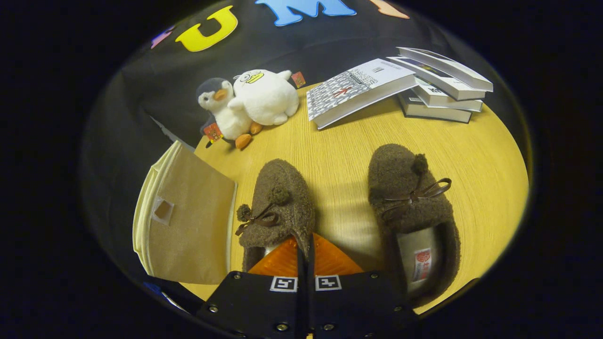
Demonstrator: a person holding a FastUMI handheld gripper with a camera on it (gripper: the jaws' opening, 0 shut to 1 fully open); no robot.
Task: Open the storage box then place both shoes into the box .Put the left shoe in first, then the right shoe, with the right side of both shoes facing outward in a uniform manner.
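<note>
Two brown fuzzy slippers with bows and pompoms lie side by side on the yellow wooden table (339, 141), toes pointing away from me. The left shoe (278, 197) lies just ahead of my fingers, and its heel opening is partly hidden by them. The right shoe (410, 197) is a shoe's width to its right, with a label showing on the insole. A beige fabric storage box (188, 221) stands to the left of the left shoe, its flat face closed, with a small square tab (163, 210). My gripper (305, 242) is shut, the fingertips pressed together above the left shoe's heel rim with nothing between them.
At the back of the table are a plush penguin (221, 108) and a white plush duck (264, 96). To their right are a thick book (358, 89) and a stack of books (438, 89). Bare tabletop runs between the shoes and the books.
</note>
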